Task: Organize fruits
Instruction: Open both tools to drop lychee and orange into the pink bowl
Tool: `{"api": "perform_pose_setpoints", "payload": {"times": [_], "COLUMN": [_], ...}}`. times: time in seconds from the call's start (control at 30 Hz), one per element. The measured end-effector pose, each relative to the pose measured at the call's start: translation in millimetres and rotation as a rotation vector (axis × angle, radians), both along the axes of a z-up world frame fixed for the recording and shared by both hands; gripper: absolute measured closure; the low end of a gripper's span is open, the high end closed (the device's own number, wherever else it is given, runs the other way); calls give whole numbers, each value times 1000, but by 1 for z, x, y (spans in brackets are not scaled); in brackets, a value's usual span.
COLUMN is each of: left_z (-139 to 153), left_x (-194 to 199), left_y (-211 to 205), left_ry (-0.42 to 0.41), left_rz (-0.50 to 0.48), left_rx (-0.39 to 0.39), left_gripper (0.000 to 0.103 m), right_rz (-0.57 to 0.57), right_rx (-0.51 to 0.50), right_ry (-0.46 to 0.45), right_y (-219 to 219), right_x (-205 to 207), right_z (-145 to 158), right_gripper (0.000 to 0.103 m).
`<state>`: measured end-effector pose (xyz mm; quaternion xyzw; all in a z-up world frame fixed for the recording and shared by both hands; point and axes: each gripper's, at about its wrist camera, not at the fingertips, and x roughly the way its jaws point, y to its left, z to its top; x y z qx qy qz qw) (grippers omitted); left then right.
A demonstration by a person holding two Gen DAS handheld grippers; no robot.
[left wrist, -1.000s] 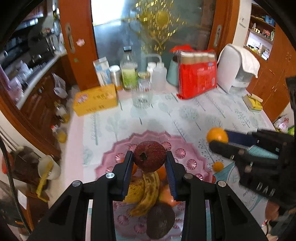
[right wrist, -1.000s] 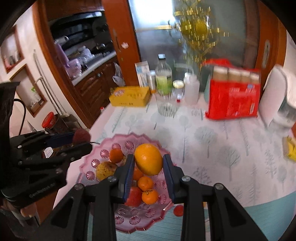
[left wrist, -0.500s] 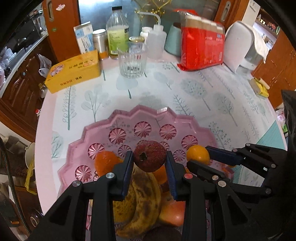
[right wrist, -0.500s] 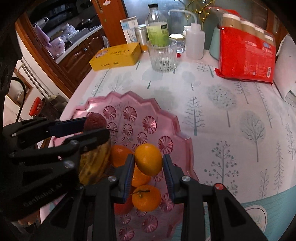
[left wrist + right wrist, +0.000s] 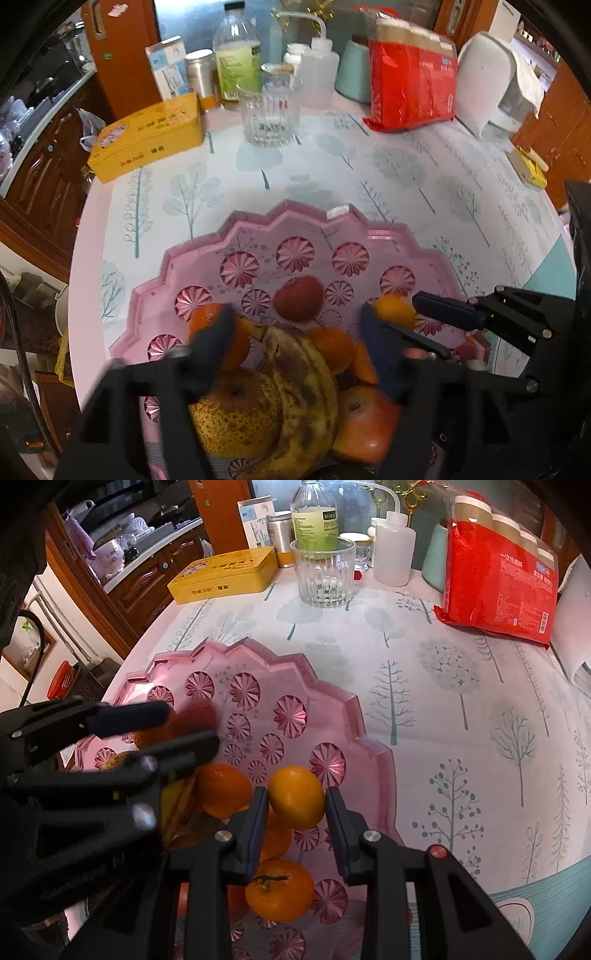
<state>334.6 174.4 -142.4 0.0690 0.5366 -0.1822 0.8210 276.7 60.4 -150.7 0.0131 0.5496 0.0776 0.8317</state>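
A scalloped pink plastic tray [image 5: 325,218], translucent and pressed with rosette facets, sits on the near part of a surface covered by a pale cloth printed with trees [image 5: 461,686]. In it lie a dark red, round, dull-skinned fruit [image 5: 298,298], a brown-spotted banana [image 5: 306,384], a speckled yellow pear-like fruit [image 5: 236,413], a red-yellow apple [image 5: 364,421] and several glossy tangerines [image 5: 221,788].

The left claw [image 5: 295,332] points steeply down over the near half of the tray, its jaws opening and blurred; the dark red fruit lies on the tray floor just beyond them, free of both pads.

The right claw [image 5: 295,805] also tilts steeply down at the tray's right side, its jaws pressed on a smooth oval orange [image 5: 296,798] held just above the other tangerines.

Far across the surface stand a ribbed clear glass [image 5: 324,574], a yellow tin box [image 5: 225,576] to its left and a red plastic pack of cups [image 5: 498,587] at the right.
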Motion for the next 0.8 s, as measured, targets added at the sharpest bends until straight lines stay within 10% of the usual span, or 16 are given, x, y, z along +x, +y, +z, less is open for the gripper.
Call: {"api": "perform_pose_setpoints", "payload": {"times": [0.8], "left_z": [38], "left_x": [-42], "left_y": [29], "left_ry": [-1], "left_rz": [121], "left_rx": [-39], "left_gripper": [17], "right_rz": [9], "right_rx": [56], "right_ry": [-40], "right_y": [3], "right_x": [-36], "right_z": [29], "right_gripper": [61]}}
